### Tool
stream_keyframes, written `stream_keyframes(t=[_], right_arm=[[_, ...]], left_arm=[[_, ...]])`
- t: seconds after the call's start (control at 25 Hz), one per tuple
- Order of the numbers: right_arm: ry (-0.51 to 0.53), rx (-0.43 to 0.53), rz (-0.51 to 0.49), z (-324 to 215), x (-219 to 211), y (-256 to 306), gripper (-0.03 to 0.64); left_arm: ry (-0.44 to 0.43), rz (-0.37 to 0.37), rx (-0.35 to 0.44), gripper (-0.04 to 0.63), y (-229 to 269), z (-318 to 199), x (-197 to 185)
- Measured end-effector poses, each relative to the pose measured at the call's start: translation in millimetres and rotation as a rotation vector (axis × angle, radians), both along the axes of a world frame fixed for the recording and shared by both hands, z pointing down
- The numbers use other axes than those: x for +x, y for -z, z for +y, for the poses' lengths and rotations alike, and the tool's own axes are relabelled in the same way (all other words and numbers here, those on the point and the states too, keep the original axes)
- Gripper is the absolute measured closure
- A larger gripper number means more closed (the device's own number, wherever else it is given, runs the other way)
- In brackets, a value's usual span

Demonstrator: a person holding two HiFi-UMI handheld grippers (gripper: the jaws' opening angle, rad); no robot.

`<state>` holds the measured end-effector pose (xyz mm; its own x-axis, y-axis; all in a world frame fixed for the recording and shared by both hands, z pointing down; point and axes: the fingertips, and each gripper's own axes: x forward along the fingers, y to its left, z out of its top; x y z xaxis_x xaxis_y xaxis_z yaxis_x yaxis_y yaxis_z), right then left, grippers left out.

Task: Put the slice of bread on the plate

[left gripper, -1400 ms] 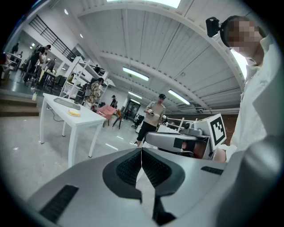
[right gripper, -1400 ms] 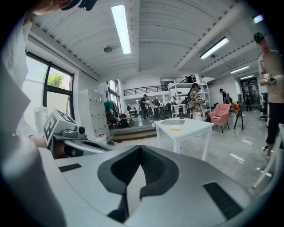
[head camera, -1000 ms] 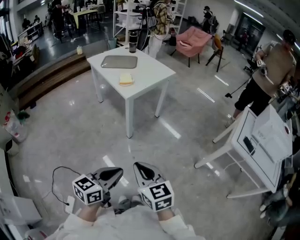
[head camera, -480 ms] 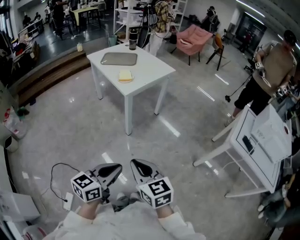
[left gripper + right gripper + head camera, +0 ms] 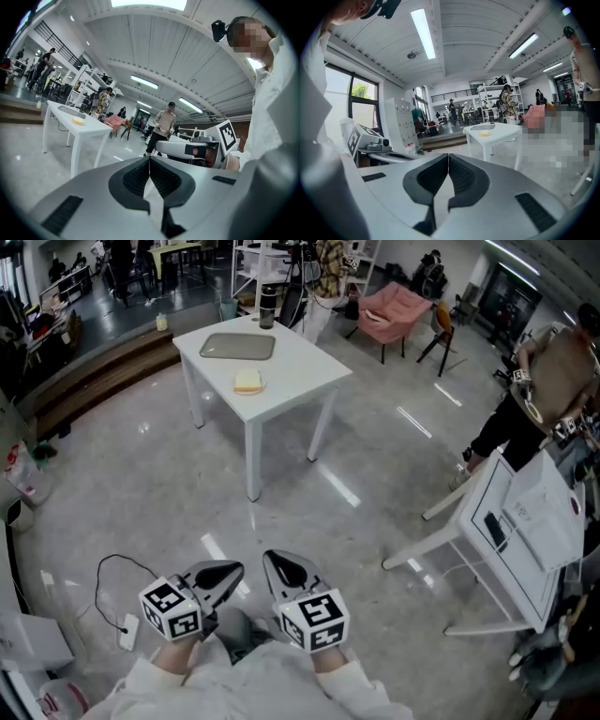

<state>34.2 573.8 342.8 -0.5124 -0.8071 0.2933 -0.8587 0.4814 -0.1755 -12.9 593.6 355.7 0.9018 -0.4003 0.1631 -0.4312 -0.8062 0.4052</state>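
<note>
A yellowish slice of bread (image 5: 247, 382) lies near the front edge of a white table (image 5: 300, 371) far ahead of me. Whether a small plate is under it I cannot tell. Behind it on the table rests a flat grey tray (image 5: 238, 346). The bread (image 5: 78, 121) shows tiny in the left gripper view, and again as bread (image 5: 485, 133) in the right gripper view. My left gripper (image 5: 223, 574) and right gripper (image 5: 279, 568) are held side by side close to my body, over the floor. Both are shut and hold nothing.
A dark bottle (image 5: 267, 307) stands at the table's back edge. A person (image 5: 534, 381) stands at right beside a tilted white board on legs (image 5: 520, 521). A pink armchair (image 5: 398, 310) is behind the table. A cable (image 5: 112, 577) lies on the floor at left.
The table and bread sit slightly higher in the head view than a second ago. Both grippers stay shut and have shifted up a little in the frame.
</note>
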Motion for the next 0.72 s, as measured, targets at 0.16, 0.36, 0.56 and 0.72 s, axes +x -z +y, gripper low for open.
stream_keyframes(t=[0.16,0.36,0.56,0.72], right_arm=[[-0.003,-0.005,-0.009,-5.0,8.9,-3.8,0.601],[0.021,-0.019,-0.013,-21.3,6.3,-10.4,0.601],[0.021,-0.02,-0.012,-59.5,1.3,-14.0,0.601],[0.006,-0.018,-0.02,-101.5,-1.7,-14.4,0.601]], left_arm=[[0.003,0.001,-0.022,0.586,-5.1,-3.1,8.4],[-0.003,0.0,-0.028,0.586,-10.0,-21.1,14.5],[0.009,0.009,-0.004,0.586,-7.8,-63.4,10.2],[0.002,0.016,-0.015,0.586,-9.3,-106.5,8.2]])
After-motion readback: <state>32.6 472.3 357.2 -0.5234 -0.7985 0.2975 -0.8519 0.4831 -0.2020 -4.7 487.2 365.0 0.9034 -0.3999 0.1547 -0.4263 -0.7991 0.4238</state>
